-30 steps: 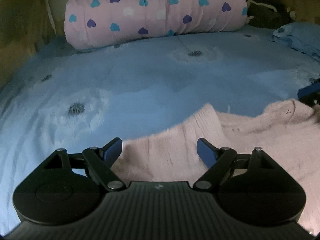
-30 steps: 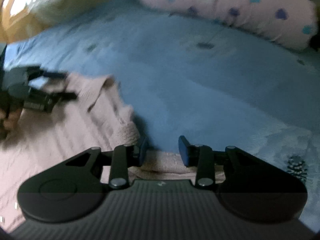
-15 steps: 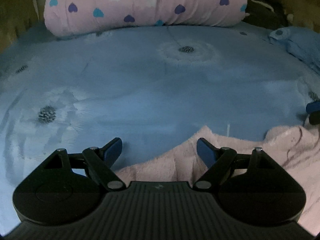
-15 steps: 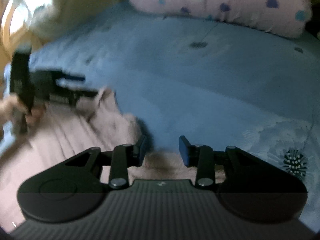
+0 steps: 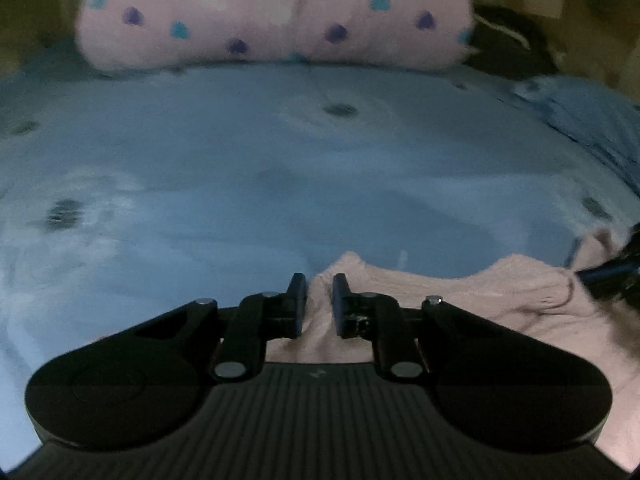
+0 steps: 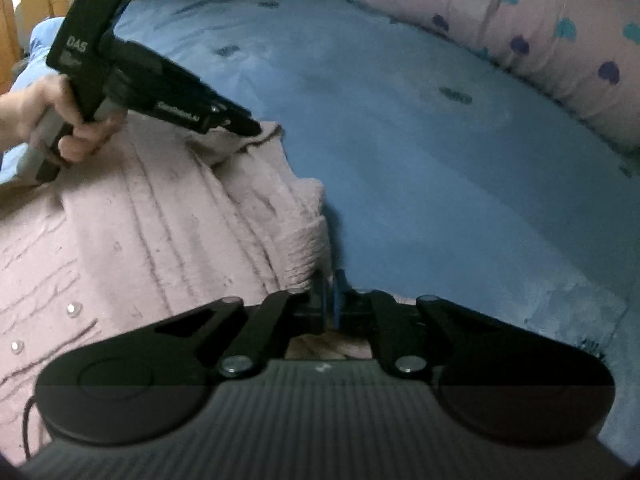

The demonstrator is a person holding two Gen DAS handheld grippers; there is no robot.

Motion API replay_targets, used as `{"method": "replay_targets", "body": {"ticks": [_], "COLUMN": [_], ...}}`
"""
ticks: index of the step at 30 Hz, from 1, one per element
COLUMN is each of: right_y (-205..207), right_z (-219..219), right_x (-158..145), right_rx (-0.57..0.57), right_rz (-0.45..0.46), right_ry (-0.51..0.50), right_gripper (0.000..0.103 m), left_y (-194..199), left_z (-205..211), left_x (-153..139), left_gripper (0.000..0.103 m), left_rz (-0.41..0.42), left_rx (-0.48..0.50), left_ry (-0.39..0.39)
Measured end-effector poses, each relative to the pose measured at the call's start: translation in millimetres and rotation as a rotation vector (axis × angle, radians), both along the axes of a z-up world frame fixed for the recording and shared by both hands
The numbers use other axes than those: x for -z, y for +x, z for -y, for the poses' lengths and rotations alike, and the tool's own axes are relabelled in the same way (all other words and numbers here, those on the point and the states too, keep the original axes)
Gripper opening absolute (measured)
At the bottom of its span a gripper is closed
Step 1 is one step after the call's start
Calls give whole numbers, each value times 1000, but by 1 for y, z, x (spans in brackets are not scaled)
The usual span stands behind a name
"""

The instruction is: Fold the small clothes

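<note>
A: Cardigan (image 6: 132,240), pink knit with small pearly buttons, lies spread on the blue bedsheet (image 5: 280,168). Where do both grippers stand relative to it?

B: Left gripper (image 5: 319,286) is at the cardigan's far edge, where a peak of the knit rises between its jaws. They have just been closing, and now they pinch that ridge of fabric. From the right wrist view the same gripper (image 6: 256,130) bites the cardigan's far corner, with a person's hand (image 6: 60,120) around its grip.

A: And the right one?

B: Right gripper (image 6: 329,280) sits at the cardigan's near corner, by the ribbed hem. Its jaws have just been closing too, and now they stand nearly together with only a thin bit of the knit's edge caught between them.

A: So the cardigan is held at two points?

B: Yes, both on the edge that faces the open sheet. The rest of the cardigan lies flat, wrinkled in long ridges that run toward the left gripper.

A: What else is beyond the cardigan?

B: A pink bolster pillow (image 5: 276,12) with blue and purple hearts lies across the bed, well apart from the cardigan. Beside that pillow, a dark bundle (image 5: 508,44) sits at the corner, too blurred to name. A blue pillow (image 5: 592,116) rests at the sheet's edge, between the bundle and the cardigan.
</note>
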State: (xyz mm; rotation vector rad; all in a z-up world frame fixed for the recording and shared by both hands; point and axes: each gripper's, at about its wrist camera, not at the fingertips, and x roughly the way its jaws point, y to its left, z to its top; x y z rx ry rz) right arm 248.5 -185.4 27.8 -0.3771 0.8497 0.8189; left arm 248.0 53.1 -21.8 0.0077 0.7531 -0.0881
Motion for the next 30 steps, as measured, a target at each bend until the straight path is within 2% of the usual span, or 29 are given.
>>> {"method": "replay_targets", "body": {"ticks": [2, 3, 6, 7, 9, 12, 15, 17, 18, 19, 20, 22, 23, 25, 28, 29, 30], "right_y": [-5, -7, -12, -10, -3, -2, 0, 2, 3, 3, 3, 6, 9, 13, 15, 13, 12], "right_z": [6, 9, 9, 9, 13, 15, 19, 13, 7, 0, -6, -18, -23, -33, -38, -36, -34], "right_x": [-5, -7, 0, 4, 9, 8, 3, 6, 10, 11, 13, 16, 18, 22, 21, 19, 17], "right_rx": [66, 113, 318, 360, 390, 403, 373, 354, 349, 340, 333, 309, 294, 281, 295, 303, 307], "right_rz": [62, 122, 381, 407, 333, 285, 177, 100, 91, 92, 96, 76, 63, 45, 51, 46, 40], "right_ry": [33, 36, -61, -79, -42, 18, 142, 172, 162, 150, 141, 132, 126, 102, 107, 129, 159], "right_gripper": [6, 6, 7, 8, 8, 8, 8, 8, 8, 8, 8, 8, 8, 8, 9, 9, 9], "left_y": [-7, -9, -8, -8, -10, -12, -1, 8, 14, 20, 24, 32, 35, 37, 34, 32, 29], "left_z": [0, 0, -6, -8, -9, -14, -11, -8, -9, -10, -9, -4, 0, 6, 8, 10, 14], "left_x": [1, 2, 2, 1, -2, -4, 1, 2, 1, 1, 1, 2, 3, 4, 5, 6, 6], "left_gripper": [17, 17, 17, 18, 18, 18, 19, 19, 23, 33, 38, 56, 58, 59, 56, 51, 35], "left_rz": [47, 60, 50, 50, 50, 41, -8, -22, -40, -60, -74, -90, -98, -95, -86, -72, -57], "left_rx": [-68, -93, -113, -111, -110, -94, -69, -38, -15, 6, 21, 57, 74, 87, 92, 97, 96], "left_ry": [73, 96, 86, 80, 85, 53, 69, 67, 47, 25, 17, 25, 35, 42, 9, 25, 54]}}
